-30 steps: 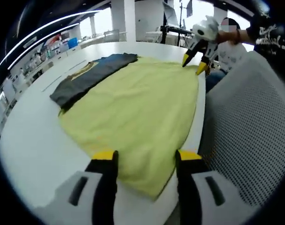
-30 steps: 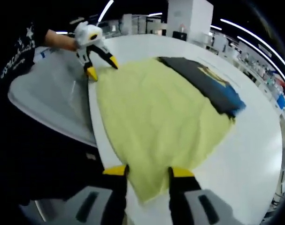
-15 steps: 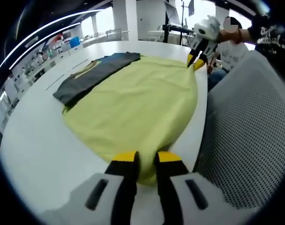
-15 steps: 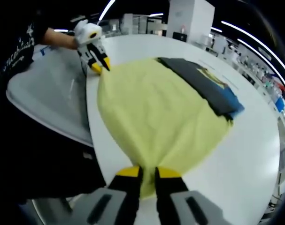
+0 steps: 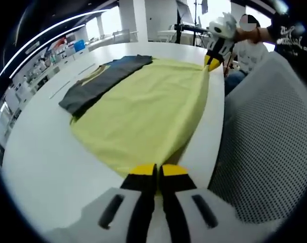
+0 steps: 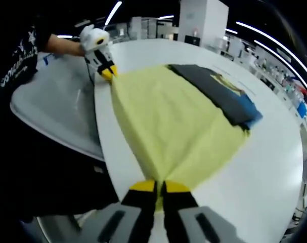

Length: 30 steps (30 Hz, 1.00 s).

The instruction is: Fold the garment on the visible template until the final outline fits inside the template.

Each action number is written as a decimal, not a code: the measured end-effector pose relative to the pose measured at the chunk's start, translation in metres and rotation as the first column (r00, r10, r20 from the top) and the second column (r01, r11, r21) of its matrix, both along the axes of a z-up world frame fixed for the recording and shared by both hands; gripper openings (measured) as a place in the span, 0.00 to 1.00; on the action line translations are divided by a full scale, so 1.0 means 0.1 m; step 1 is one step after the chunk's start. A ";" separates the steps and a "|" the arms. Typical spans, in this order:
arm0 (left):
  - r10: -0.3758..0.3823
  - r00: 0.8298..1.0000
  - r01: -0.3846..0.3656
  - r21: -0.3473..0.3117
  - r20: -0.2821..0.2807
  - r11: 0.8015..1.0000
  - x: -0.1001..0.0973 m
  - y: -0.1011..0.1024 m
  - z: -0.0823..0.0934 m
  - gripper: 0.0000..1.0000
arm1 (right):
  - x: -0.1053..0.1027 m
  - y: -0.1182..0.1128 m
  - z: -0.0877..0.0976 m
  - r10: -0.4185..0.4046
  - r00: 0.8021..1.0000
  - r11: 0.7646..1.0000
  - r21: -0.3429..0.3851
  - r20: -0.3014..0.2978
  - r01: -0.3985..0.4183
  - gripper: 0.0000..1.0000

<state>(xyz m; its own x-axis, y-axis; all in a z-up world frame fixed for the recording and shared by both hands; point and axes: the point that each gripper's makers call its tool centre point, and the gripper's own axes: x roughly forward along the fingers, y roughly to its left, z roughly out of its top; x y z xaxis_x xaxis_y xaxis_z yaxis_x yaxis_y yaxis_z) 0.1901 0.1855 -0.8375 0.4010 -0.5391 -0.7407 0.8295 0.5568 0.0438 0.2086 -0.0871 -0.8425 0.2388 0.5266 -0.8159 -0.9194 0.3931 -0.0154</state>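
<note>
On the white table [image 5: 37,152], the dark garment [image 5: 97,81] lies beside the yellow garment [image 5: 143,111], touching its far edge; the left gripper [image 5: 157,172] pinches one near corner, the right gripper [image 6: 159,188] clamps the other, stretching that edge taut

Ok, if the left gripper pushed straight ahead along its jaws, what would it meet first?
The left gripper is already shut on the near edge of the yellow garment, so it would only run on into that cloth, bunching it over the white table. The dark garment lies further off, to one side.
</note>
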 end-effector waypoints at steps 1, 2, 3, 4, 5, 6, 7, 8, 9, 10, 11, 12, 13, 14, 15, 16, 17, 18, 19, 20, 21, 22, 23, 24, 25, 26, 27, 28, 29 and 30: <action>-0.006 1.000 0.006 0.000 -0.003 1.000 -0.03 0.01 0.01 0.00 | -0.01 0.00 0.00 -0.001 1.000 1.000 0.002 -0.004 0.001 0.00; -0.008 1.000 0.008 -0.002 -0.004 1.000 -0.04 0.01 0.02 0.00 | -0.03 0.00 0.01 -0.004 1.000 1.000 0.006 -0.009 0.004 0.00; -0.010 1.000 0.010 -0.004 -0.005 1.000 -0.06 0.02 0.03 0.00 | -0.04 0.00 0.01 -0.008 1.000 1.000 0.008 -0.013 0.008 0.00; -0.011 1.000 0.011 -0.005 -0.005 1.000 -0.08 0.02 0.04 0.00 | -0.07 0.00 0.01 -0.014 1.000 1.000 0.011 -0.021 0.014 0.00; -0.009 1.000 0.009 -0.008 -0.009 1.000 -0.09 0.02 0.04 0.00 | -0.08 0.00 0.01 -0.016 1.000 1.000 0.013 -0.025 0.017 0.00; -0.008 1.000 0.007 -0.012 -0.019 1.000 -0.12 0.02 0.04 0.00 | -0.11 -0.01 0.01 -0.017 0.999 1.000 0.013 -0.031 0.017 0.00; -0.005 1.000 0.005 -0.013 -0.022 1.000 -0.14 0.03 0.04 0.00 | -0.13 -0.01 0.01 -0.017 0.999 1.000 0.013 -0.035 0.017 0.00; -0.006 1.000 0.005 -0.013 -0.025 1.000 -0.16 0.03 0.04 0.00 | -0.16 -0.01 0.01 -0.017 0.999 1.000 0.014 -0.044 0.018 0.00; -0.007 1.000 0.007 -0.012 -0.030 1.000 -0.19 0.04 0.05 0.00 | -0.18 -0.01 0.01 -0.015 0.999 1.000 0.015 -0.051 0.016 0.00; -0.010 1.000 0.009 -0.010 -0.029 1.000 -0.22 0.04 0.05 0.00 | -0.21 -0.01 0.01 -0.013 0.998 1.000 0.017 -0.057 0.014 0.00; -0.012 1.000 0.012 -0.008 -0.026 1.000 -0.24 0.04 0.06 0.00 | -0.23 -0.01 0.02 -0.013 0.998 1.000 0.019 -0.065 0.015 0.00; -0.012 1.000 0.011 -0.008 -0.024 1.000 -0.25 0.04 0.07 0.00 | -0.25 -0.01 0.02 -0.013 0.998 1.000 0.019 -0.068 0.014 0.00; -0.008 1.000 0.007 -0.013 -0.027 1.000 -0.28 0.06 0.08 0.00 | -0.27 -0.02 0.03 -0.012 0.997 1.000 0.016 -0.072 0.014 0.00; -0.002 0.999 0.002 -0.023 -0.034 1.000 -0.30 0.05 0.09 0.00 | -0.28 -0.02 0.03 -0.013 0.997 1.000 0.014 -0.076 0.014 0.00; 0.000 0.999 -0.001 -0.027 -0.037 1.000 -0.32 0.05 0.10 0.00 | -0.30 -0.03 0.03 -0.014 0.997 1.000 0.013 -0.080 0.015 0.00; 0.003 0.999 -0.004 -0.030 -0.039 1.000 -0.34 0.04 0.10 0.00 | -0.33 -0.03 0.04 -0.015 0.996 1.000 0.014 -0.086 0.016 0.00; 0.013 0.999 -0.016 -0.044 -0.048 0.999 -0.37 0.05 0.11 0.00 | -0.34 -0.03 0.04 -0.016 0.996 1.000 0.014 -0.091 0.017 0.00; 0.030 0.998 -0.034 -0.063 -0.061 0.997 -0.39 0.04 0.12 0.00 | -0.37 -0.03 0.05 -0.014 0.995 1.000 0.016 -0.095 0.015 0.00; 0.048 0.996 -0.054 -0.078 -0.069 0.996 -0.40 0.06 0.12 0.00 | -0.39 -0.03 0.05 -0.013 0.995 1.000 0.018 -0.096 0.014 0.00; 0.060 0.995 -0.066 -0.084 -0.075 0.994 -0.41 0.07 0.12 0.00 | -0.41 -0.03 0.05 -0.013 0.995 1.000 0.021 -0.099 0.015 0.00; 0.067 0.995 -0.074 -0.088 -0.080 0.993 -0.43 0.07 0.13 0.00 | -0.43 -0.02 0.06 -0.013 0.995 1.000 0.025 -0.103 0.016 0.00; 0.067 0.995 -0.073 -0.085 -0.079 0.994 -0.44 0.07 0.13 0.00 | -0.47 0.00 0.08 -0.012 0.994 0.999 0.035 -0.108 0.016 0.00; 0.071 0.994 -0.078 -0.080 -0.081 0.994 -0.46 0.08 0.14 0.00 | -0.49 0.00 0.09 -0.012 0.994 0.999 0.040 -0.111 0.016 0.00; 0.072 0.994 -0.078 -0.079 -0.081 0.994 -0.47 0.08 0.16 0.00 | -0.53 0.02 0.11 -0.009 0.993 0.999 0.043 -0.116 0.014 0.00; 0.070 0.994 -0.077 -0.080 -0.081 0.994 -0.49 0.08 0.17 0.00 | -0.55 0.02 0.11 -0.004 0.993 0.999 0.041 -0.119 0.009 0.00; 0.067 0.994 -0.073 -0.084 -0.082 0.994 -0.51 0.08 0.19 0.00 | -0.58 0.00 0.11 0.006 0.993 0.999 0.035 -0.121 -0.002 0.00; 0.064 0.995 -0.072 -0.087 -0.082 0.994 -0.52 0.08 0.21 0.00 | -0.59 0.00 0.11 0.009 0.992 0.999 0.033 -0.122 -0.005 0.00; 0.061 0.995 -0.068 -0.090 -0.085 0.994 -0.54 0.07 0.22 0.00 | -0.61 0.00 0.12 0.012 0.992 0.999 0.031 -0.124 -0.008 0.00; 0.058 0.994 -0.066 -0.092 -0.087 0.994 -0.56 0.07 0.23 0.00 | -0.63 0.00 0.13 0.017 0.992 0.999 0.031 -0.129 -0.013 0.00; 0.051 0.995 -0.059 -0.090 -0.090 0.994 -0.57 0.06 0.25 0.00 | -0.64 0.00 0.14 0.019 0.991 0.999 0.030 -0.131 -0.015 0.00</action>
